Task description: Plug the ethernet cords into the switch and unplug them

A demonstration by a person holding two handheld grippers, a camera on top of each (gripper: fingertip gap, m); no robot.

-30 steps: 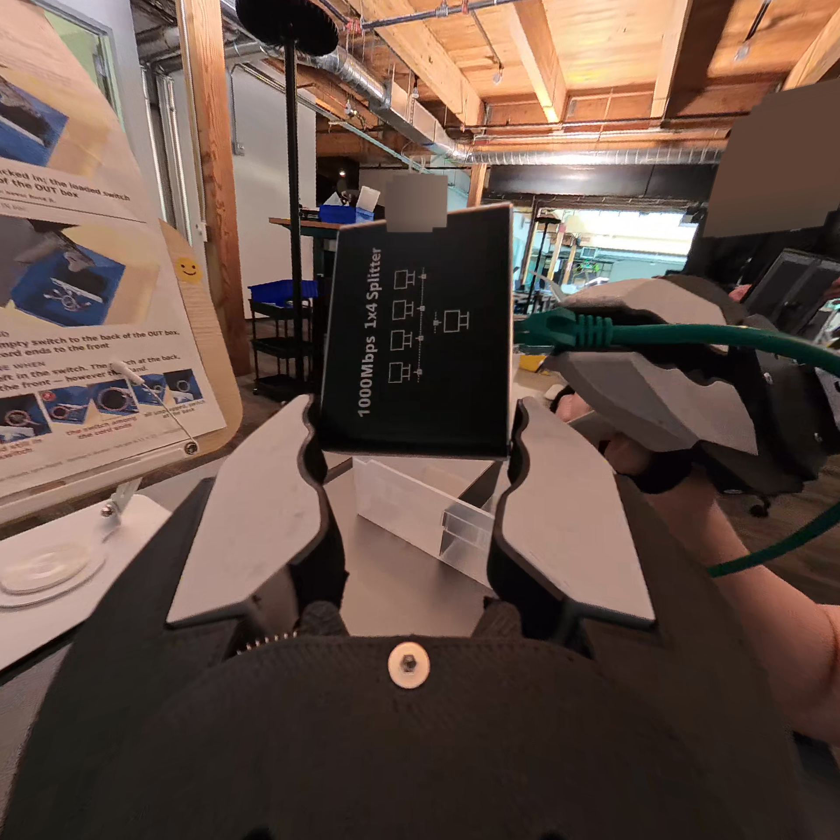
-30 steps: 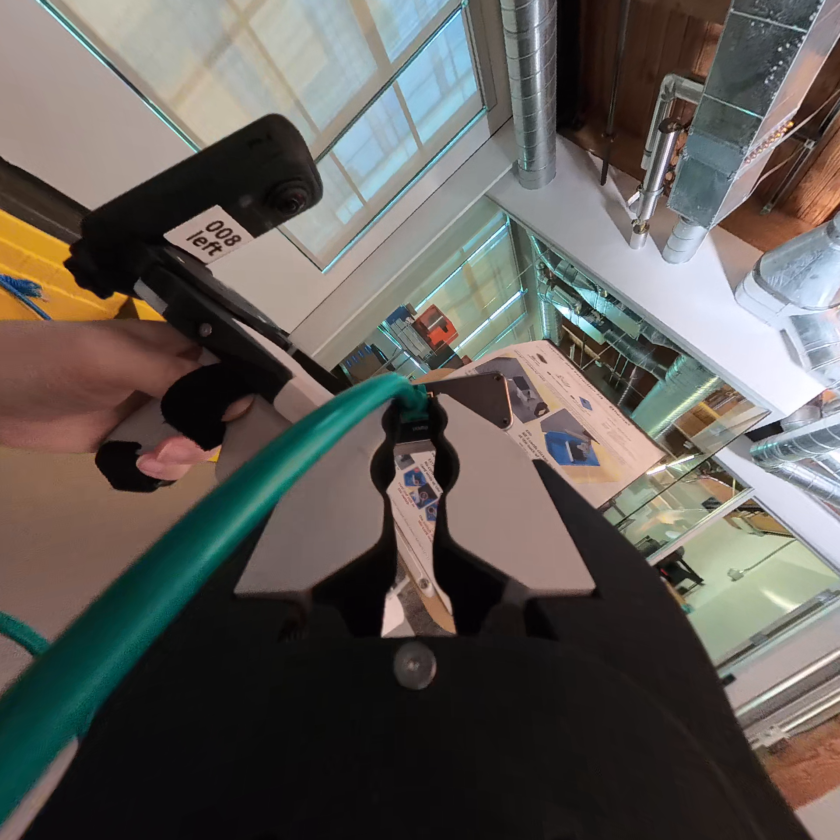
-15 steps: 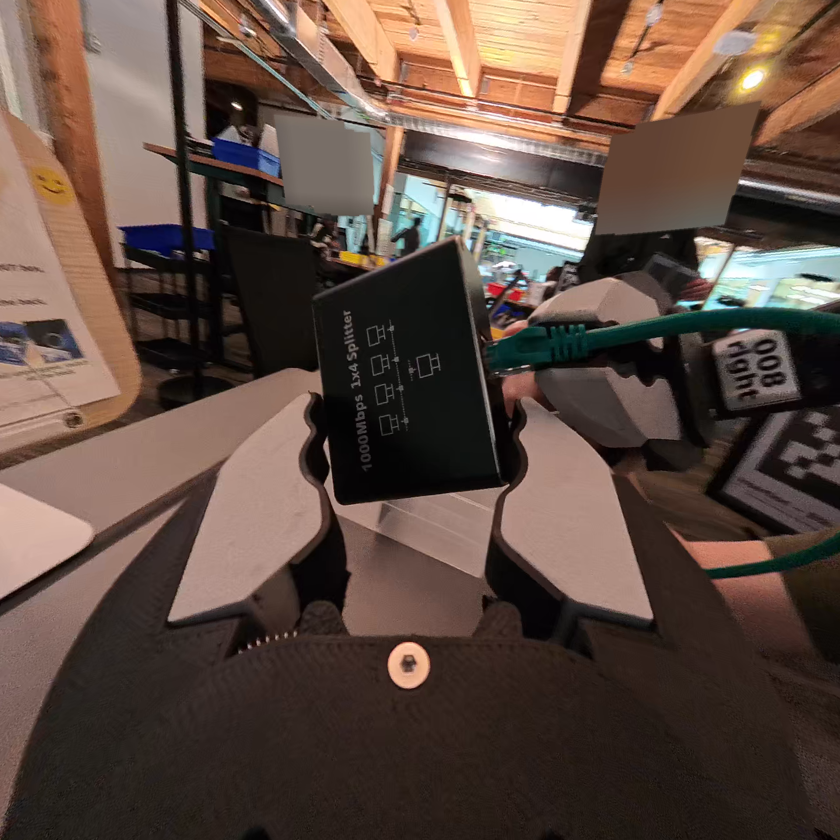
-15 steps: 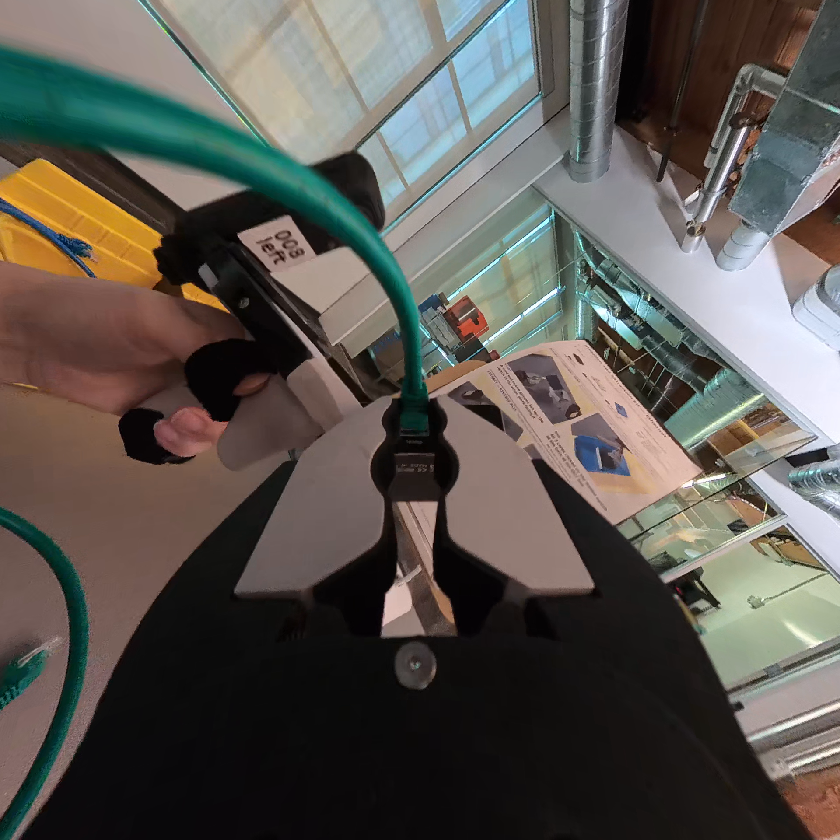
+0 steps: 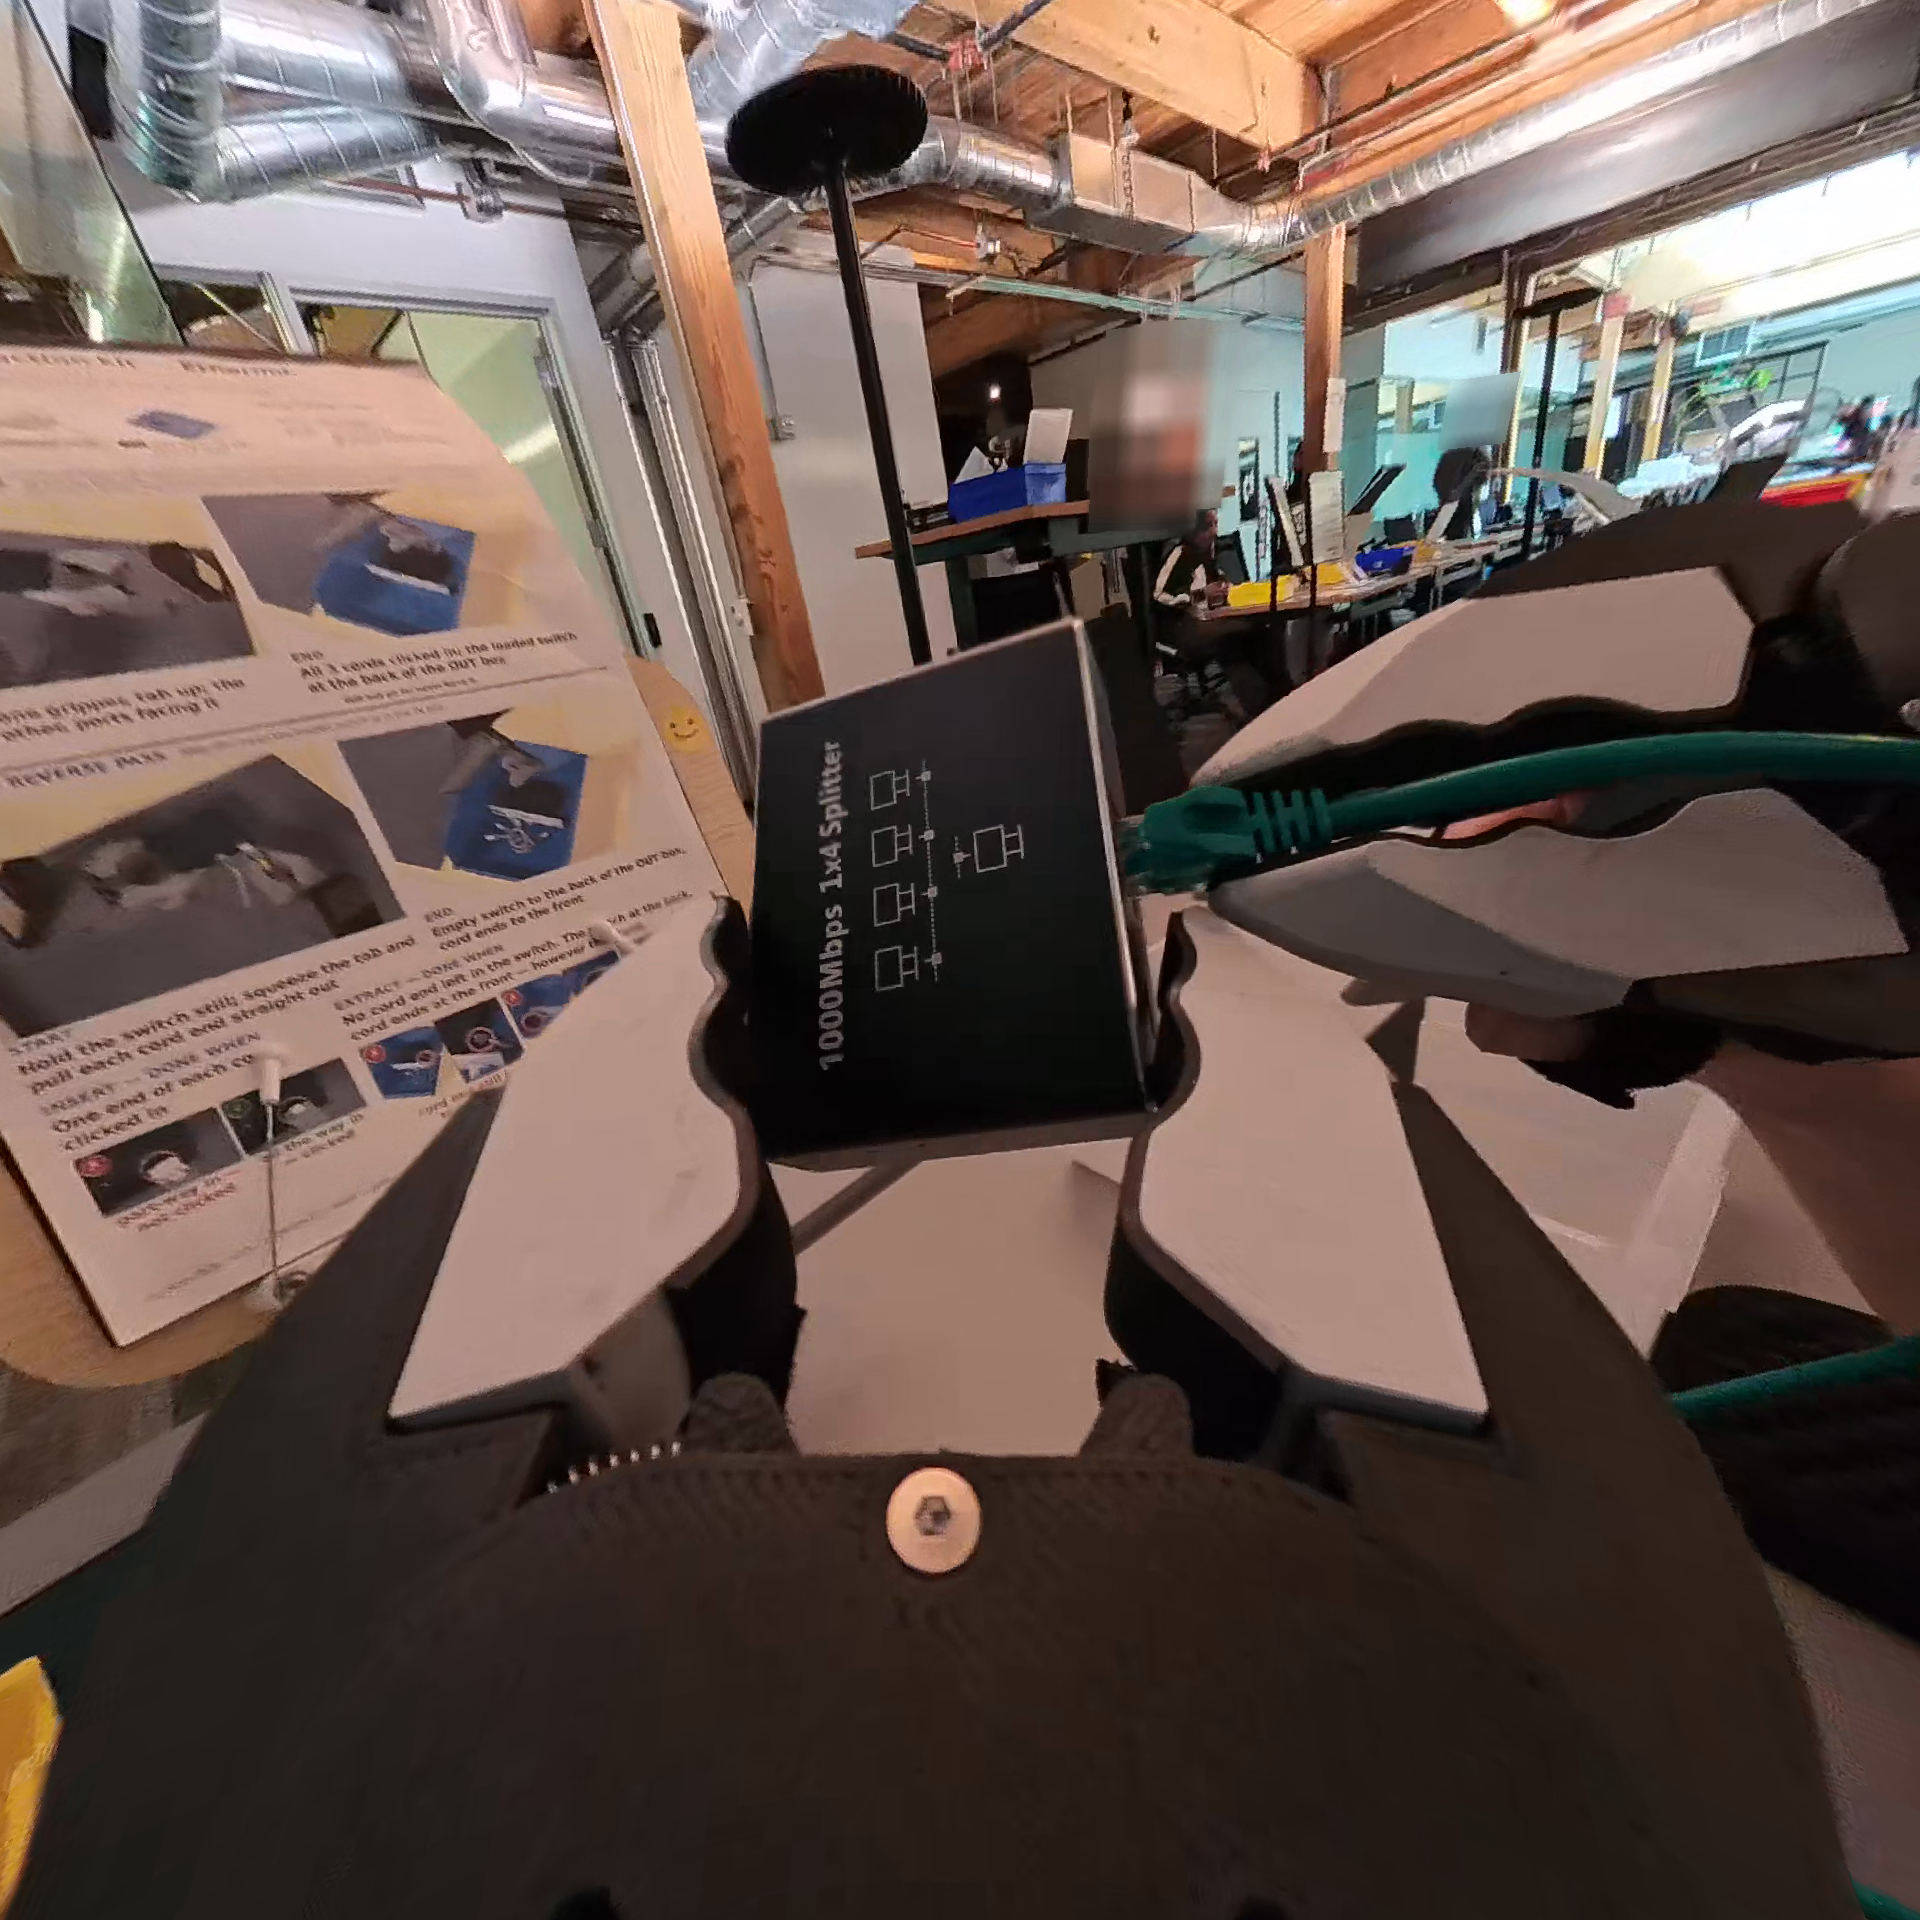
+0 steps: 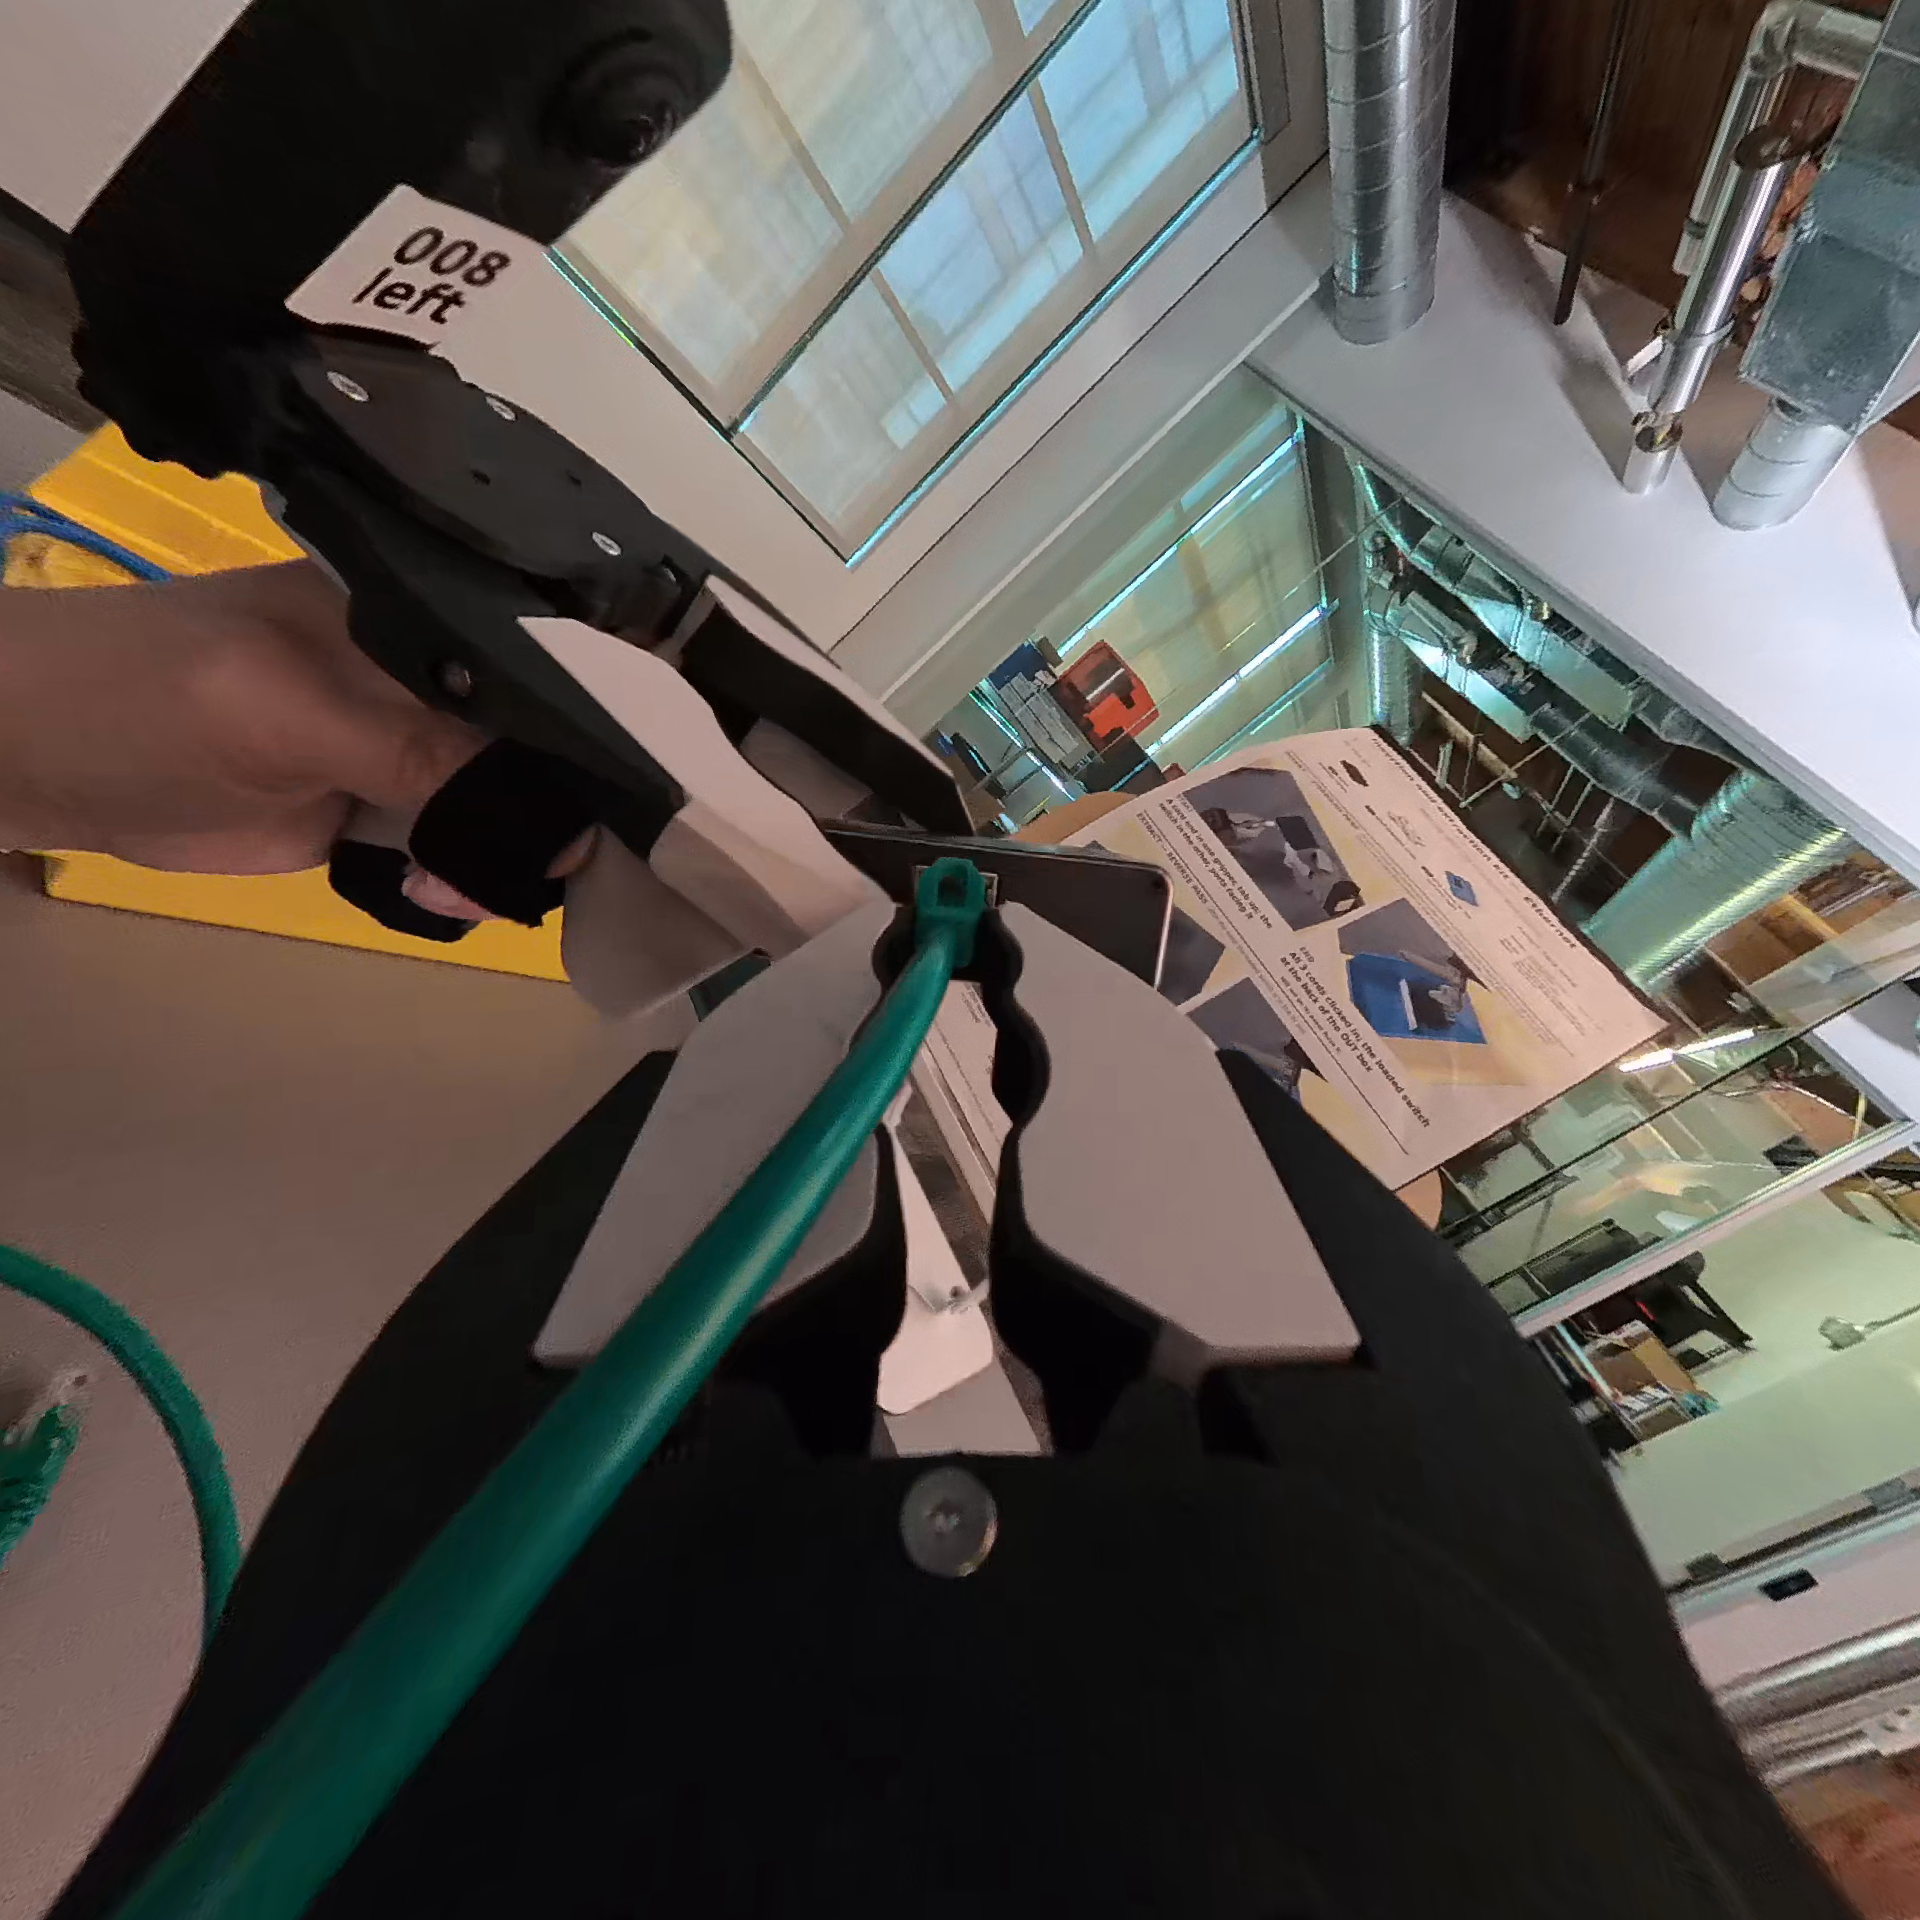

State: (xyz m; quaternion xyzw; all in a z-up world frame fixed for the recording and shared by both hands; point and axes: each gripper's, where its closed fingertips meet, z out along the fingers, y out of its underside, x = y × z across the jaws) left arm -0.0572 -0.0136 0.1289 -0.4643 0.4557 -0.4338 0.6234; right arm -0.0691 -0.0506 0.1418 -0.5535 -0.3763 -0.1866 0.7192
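Left wrist view had the left hand-held gripper point(image 5: 945, 1029) nearest, its two pale fingers clamped on the sides of the black switch point(image 5: 935, 894), which was held up off the counter point(image 5: 935, 1340) with its printed face toward the camera and its port edge turned to the right. Just beyond that edge, the right hand-held gripper point(image 5: 1195, 883) came in from the right, closed on the green ethernet cord point(image 5: 1558, 790) right behind its plug point(image 5: 1195, 847). The plug tip was at the switch's right edge; whether it had gone into a port could not be told from this side.

Right wrist view showed the same meeting head-on: the plug's green boot point(image 6: 951, 899) sat against the switch's narrow port side point(image 6: 1039, 883), pinched between the fingers of the right hand-held gripper point(image 6: 951, 935), with the cord trailing back toward the camera. No other cord was seen in the switch. A second green plug end point(image 6: 36, 1444) lay loose on the counter point(image 6: 312, 1091) at the near left (whether it was this cord's other end or another cord's was unclear). Farther back stood an instruction sheet point(image 6: 1403, 935) and, far left, a yellow bin point(image 6: 156, 520).

By my reading, the task was at its first insertion, barely begun: seating this plug, plugging in the remaining cords and all the unplugging were left.
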